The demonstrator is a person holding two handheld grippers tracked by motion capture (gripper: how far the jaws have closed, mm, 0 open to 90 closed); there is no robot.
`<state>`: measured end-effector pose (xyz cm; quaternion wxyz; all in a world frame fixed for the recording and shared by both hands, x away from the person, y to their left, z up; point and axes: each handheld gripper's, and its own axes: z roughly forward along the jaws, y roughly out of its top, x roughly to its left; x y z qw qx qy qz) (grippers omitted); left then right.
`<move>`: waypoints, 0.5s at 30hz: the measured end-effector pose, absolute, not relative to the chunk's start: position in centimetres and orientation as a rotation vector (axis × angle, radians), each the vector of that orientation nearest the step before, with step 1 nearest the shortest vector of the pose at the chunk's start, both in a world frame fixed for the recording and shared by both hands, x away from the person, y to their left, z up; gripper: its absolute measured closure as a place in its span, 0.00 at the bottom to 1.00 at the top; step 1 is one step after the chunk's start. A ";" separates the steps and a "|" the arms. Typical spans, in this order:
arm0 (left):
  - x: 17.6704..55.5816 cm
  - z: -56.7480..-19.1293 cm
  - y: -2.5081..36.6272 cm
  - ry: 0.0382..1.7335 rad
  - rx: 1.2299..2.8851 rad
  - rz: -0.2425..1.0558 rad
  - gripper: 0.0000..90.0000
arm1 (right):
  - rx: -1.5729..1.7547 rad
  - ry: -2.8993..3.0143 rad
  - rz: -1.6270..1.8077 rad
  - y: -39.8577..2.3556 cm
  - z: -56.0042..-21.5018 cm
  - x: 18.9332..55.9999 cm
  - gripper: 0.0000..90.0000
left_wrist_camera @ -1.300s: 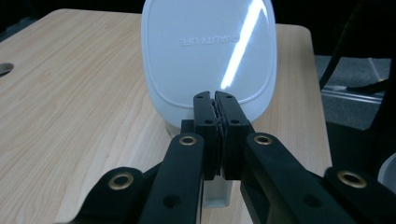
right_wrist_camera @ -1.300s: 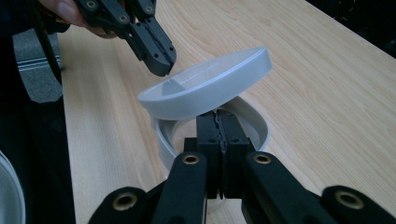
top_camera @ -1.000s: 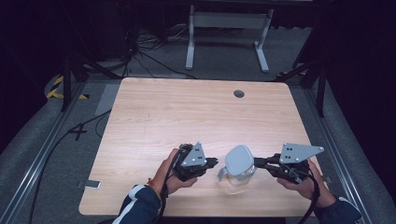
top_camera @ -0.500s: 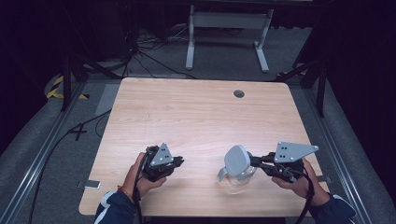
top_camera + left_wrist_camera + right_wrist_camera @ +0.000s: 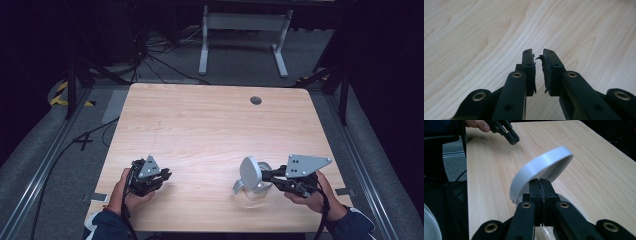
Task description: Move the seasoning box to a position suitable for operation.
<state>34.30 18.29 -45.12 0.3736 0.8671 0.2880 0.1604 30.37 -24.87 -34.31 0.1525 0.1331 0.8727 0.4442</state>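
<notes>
Right gripper [image 5: 267, 176] pinches the white lid [image 5: 248, 172] shut-tight, tilted above the clear jar [image 5: 253, 196]. Left gripper [image 5: 159, 178], well left of the jar, jaws slightly parted, empty. Lid looks off; placing remains.

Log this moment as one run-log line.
left claw: empty, nearly shut, near table edge | right claw: shut on white lid, lifted tilted over clear jar

The left gripper [image 5: 159, 178] hangs low, its fingers [image 5: 528, 66] slightly parted. The right gripper [image 5: 268, 176] has its fingers [image 5: 535, 192] pressed together.
</notes>
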 end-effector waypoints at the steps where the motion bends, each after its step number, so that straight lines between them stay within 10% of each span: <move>1: 34.4 -45.2 18.5 0.735 2.226 0.418 0.89 | 0.379 2.511 1.279 -24.8 -34.3 30.3 1.00; 15: 35.2 -47.0 20.7 0.810 2.202 0.333 0.83 | 0.361 2.525 1.252 -24.8 -34.9 30.4 0.99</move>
